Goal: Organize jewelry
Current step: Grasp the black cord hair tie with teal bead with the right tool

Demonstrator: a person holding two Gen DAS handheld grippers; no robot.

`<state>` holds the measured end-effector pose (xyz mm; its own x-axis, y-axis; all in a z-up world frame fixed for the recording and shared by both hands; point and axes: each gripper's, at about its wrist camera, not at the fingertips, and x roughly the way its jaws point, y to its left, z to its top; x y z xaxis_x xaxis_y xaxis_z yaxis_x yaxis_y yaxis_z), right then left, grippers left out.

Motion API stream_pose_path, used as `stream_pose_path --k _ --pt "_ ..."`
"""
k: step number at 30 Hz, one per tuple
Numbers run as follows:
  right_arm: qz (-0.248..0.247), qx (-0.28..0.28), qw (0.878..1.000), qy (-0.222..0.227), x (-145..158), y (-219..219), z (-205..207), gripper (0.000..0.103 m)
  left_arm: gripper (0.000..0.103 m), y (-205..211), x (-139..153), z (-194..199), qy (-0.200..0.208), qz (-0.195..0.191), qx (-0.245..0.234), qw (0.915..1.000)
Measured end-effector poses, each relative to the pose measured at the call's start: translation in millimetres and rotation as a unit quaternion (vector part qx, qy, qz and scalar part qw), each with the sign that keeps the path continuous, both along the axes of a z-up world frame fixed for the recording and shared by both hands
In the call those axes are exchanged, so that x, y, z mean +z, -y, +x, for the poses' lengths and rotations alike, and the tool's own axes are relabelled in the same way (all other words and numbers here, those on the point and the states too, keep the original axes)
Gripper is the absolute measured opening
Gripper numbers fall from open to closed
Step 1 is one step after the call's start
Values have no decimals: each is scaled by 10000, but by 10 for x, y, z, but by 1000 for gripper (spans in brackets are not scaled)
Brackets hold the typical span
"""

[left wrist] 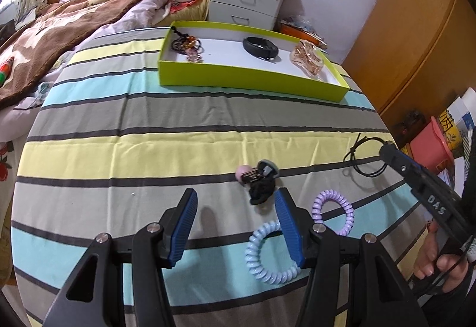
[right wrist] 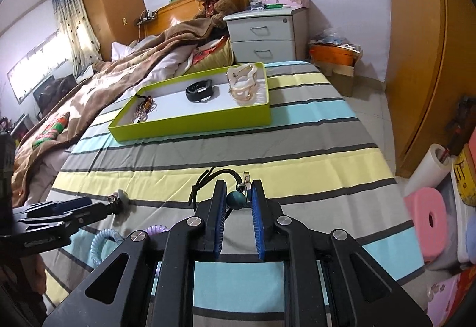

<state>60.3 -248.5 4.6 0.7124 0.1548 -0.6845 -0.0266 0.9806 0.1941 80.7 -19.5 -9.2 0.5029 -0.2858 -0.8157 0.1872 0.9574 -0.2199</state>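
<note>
My right gripper (right wrist: 236, 199) is shut on a black cord necklace (right wrist: 205, 181), with its teal bead (right wrist: 236, 200) between the blue pads. In the left wrist view the cord (left wrist: 363, 160) hangs from the right gripper (left wrist: 386, 150) just above the striped cloth. My left gripper (left wrist: 236, 223) is open and holds nothing. Just beyond its fingertips lies a black hair tie with pink and grey ornaments (left wrist: 258, 178). A blue spiral hair tie (left wrist: 267, 255) and a purple spiral hair tie (left wrist: 333, 214) lie beside its right finger. The green tray (left wrist: 253, 80) at the far end holds beaded bracelets (left wrist: 187, 44), a black band (left wrist: 260, 48) and a gold hair claw (left wrist: 308, 57).
The striped cloth (left wrist: 148, 148) covers a surface that drops off at the right to the floor, where a pink stool (right wrist: 428, 220) and boxes stand. A bed with a brown blanket (left wrist: 59, 29) adjoins the left side. A grey nightstand (left wrist: 247, 2) stands behind the tray.
</note>
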Motion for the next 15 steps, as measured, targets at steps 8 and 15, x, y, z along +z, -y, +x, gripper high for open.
stream_pose_path --k 8,15 --pt "68 21 10000 42 21 39 -43 17 57 215 -76 136 -58 147 -218 9996" --pt "95 21 9999 64 26 57 -52 17 56 312 -117 182 -3 380 -195 9991"
